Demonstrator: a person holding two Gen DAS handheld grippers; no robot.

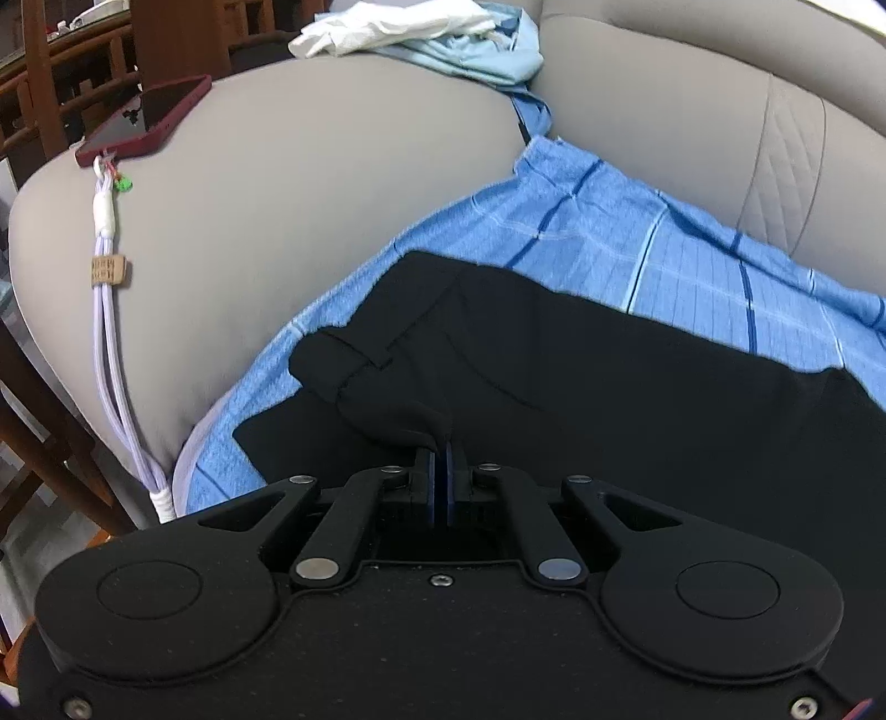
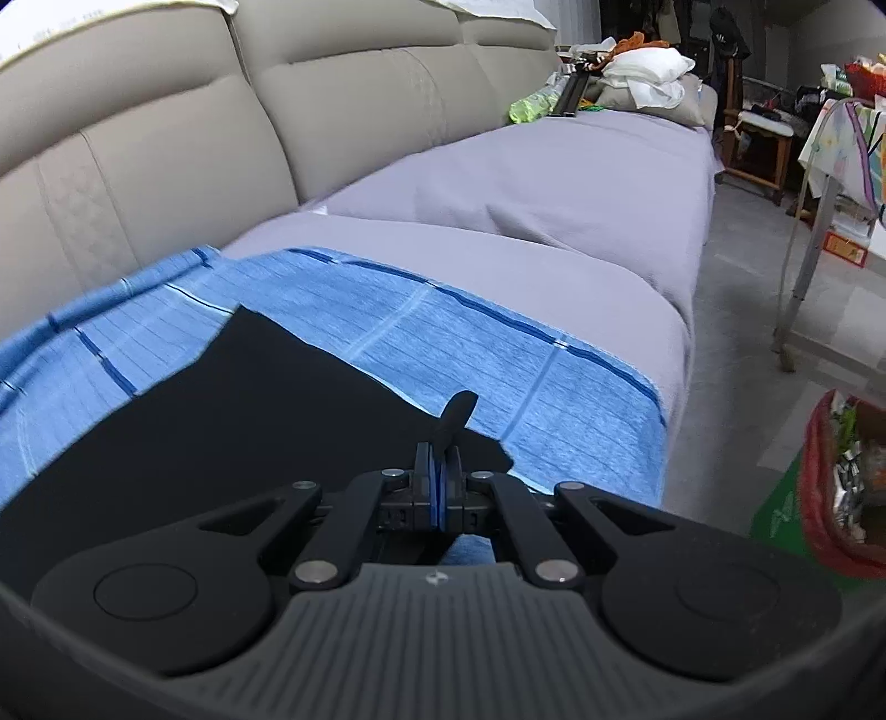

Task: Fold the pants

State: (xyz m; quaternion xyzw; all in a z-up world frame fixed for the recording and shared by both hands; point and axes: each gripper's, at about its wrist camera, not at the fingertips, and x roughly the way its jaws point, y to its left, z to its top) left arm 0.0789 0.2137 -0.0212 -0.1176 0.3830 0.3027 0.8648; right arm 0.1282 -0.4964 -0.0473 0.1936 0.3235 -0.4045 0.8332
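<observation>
Closest to the left camera, the left gripper (image 1: 441, 443) has its jaws closed on a pinch of the black pants (image 1: 554, 376), near the waistband end where a belt loop and a pocket seam can be seen. In the right view, the right gripper (image 2: 439, 451) is also closed on the black pants (image 2: 249, 410); a small tab of the fabric stands up between its pads. The pants lie spread on a blue striped towel (image 2: 387, 327), which covers the seat of a beige sofa (image 2: 166, 138).

Further left, on the sofa arm (image 1: 304, 194), a phone in a dark red case (image 1: 144, 122) lies with a pale cord (image 1: 119, 332) hanging down from it. Behind it are a white cloth (image 1: 387, 27) and a light blue garment (image 1: 482, 55).

In the right view, a lilac sheet (image 2: 554, 183) covers the seat beyond the towel. On the floor at the right stands a green bin (image 2: 786, 498) lined with a red bag (image 2: 819, 487), filled with mixed rubbish that is too blurred to identify. At the far end of the sofa is a pile of white cushions (image 2: 648, 72).
</observation>
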